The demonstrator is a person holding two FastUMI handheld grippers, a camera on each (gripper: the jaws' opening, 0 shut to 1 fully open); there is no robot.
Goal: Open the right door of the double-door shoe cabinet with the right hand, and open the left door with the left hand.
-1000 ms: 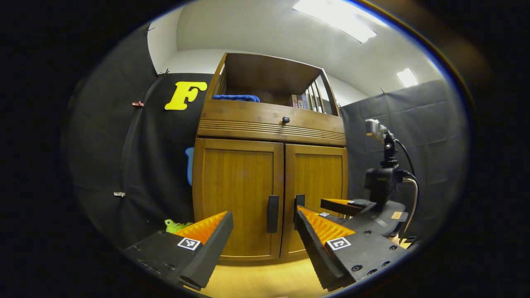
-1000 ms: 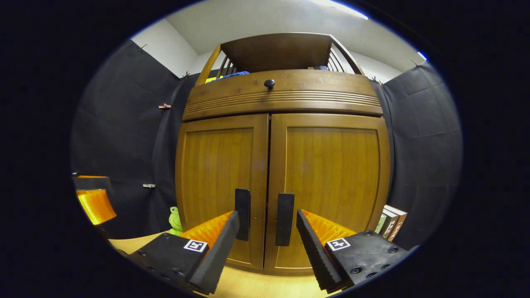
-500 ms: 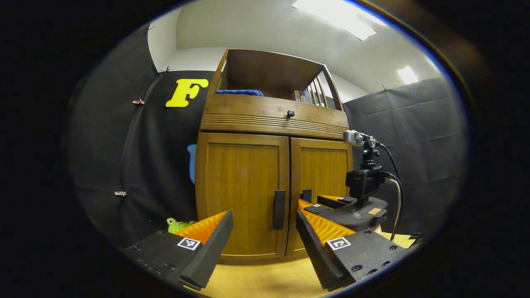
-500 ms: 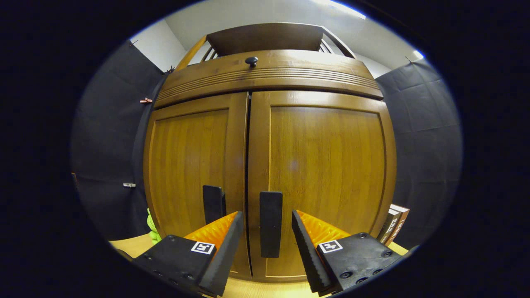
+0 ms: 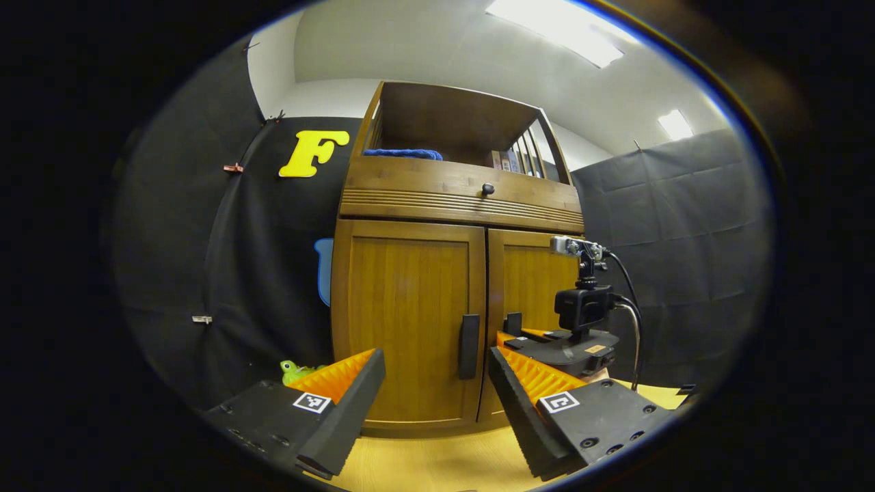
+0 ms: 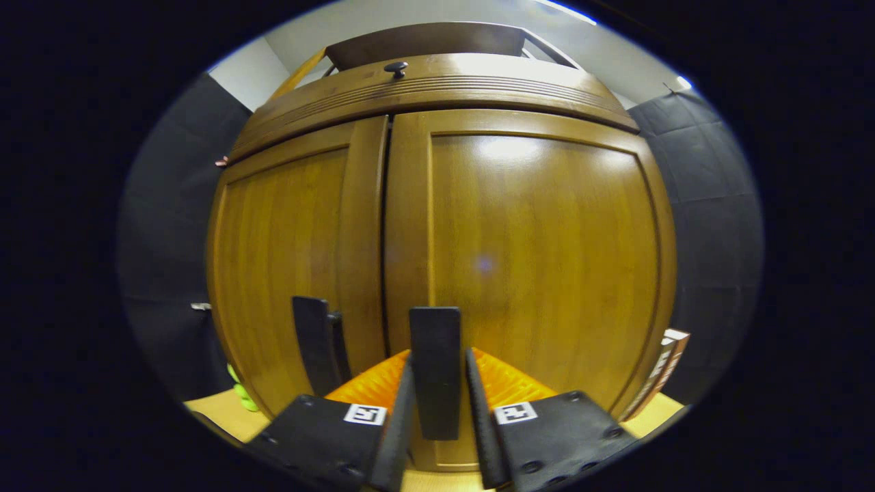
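Wooden doors both shut; right claw (image 6: 439, 403) is clamping the right handle (image 6: 435, 369) bottom-center, left claw (image 5: 435, 403) is hanging apart.

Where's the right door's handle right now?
In the right gripper view, the right door handle stands upright between the right gripper fingers, just right of the seam between the doors.

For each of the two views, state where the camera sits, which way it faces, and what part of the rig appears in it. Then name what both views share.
Left gripper view: rides the open left gripper, set back, facing the cabinet; the right gripper shows at the right door.
Right gripper view: rides the right gripper, close against the right door, fingers closed on its handle.
Shared: both shut doors, both handles, the drawer knob.
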